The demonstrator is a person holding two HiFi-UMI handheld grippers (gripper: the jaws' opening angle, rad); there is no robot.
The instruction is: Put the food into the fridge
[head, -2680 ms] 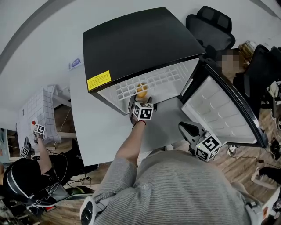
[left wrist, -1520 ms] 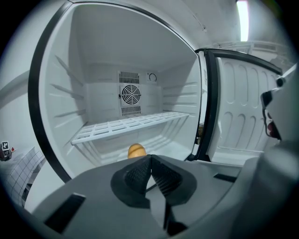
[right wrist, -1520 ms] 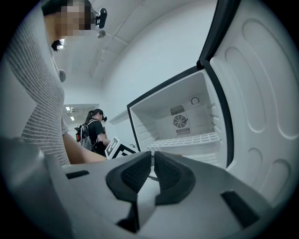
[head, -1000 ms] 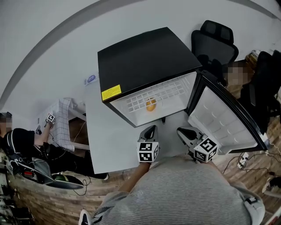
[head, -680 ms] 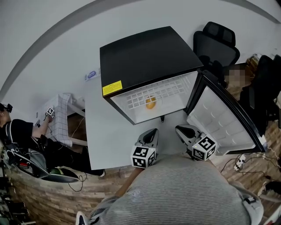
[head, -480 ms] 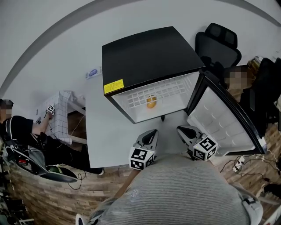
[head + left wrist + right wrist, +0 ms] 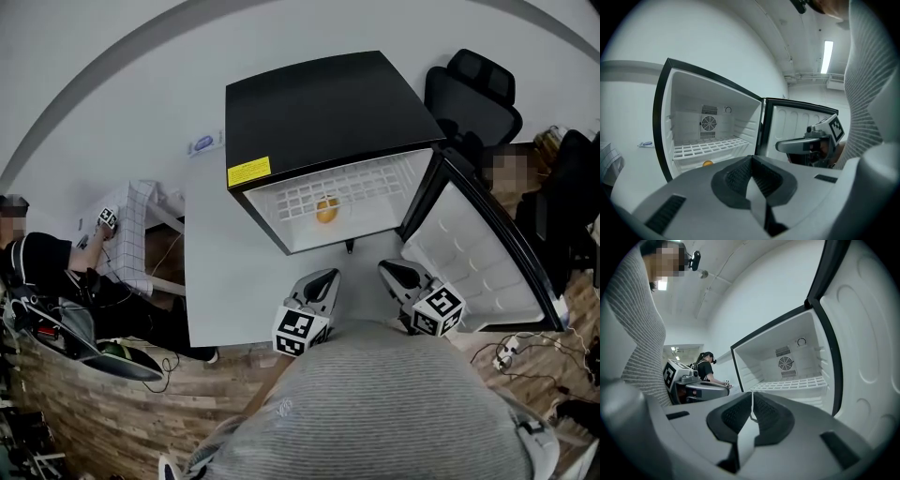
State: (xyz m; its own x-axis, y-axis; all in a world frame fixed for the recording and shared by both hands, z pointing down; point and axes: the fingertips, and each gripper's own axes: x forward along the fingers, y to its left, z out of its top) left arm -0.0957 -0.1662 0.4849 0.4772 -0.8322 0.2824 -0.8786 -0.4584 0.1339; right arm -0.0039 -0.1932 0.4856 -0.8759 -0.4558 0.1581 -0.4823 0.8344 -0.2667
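Head view: the orange fruit (image 7: pixel 326 210) sits on the shelf (image 7: pixel 366 192) inside the open fridge (image 7: pixel 319 103), toward the tabletop's (image 7: pixel 225 281) far edge. It looks round, with no long axis. Left tool (image 7: pixel 322 281) and right tool (image 7: pixel 392 272), at the near edge, are pressed together and empty. The door (image 7: pixel 469 248) stands open nearest the right tool.

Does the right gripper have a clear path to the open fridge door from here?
Probably yes. The right gripper, jaws together and empty, hangs close beside the inner face of the open fridge door, and nothing visible stands between them.
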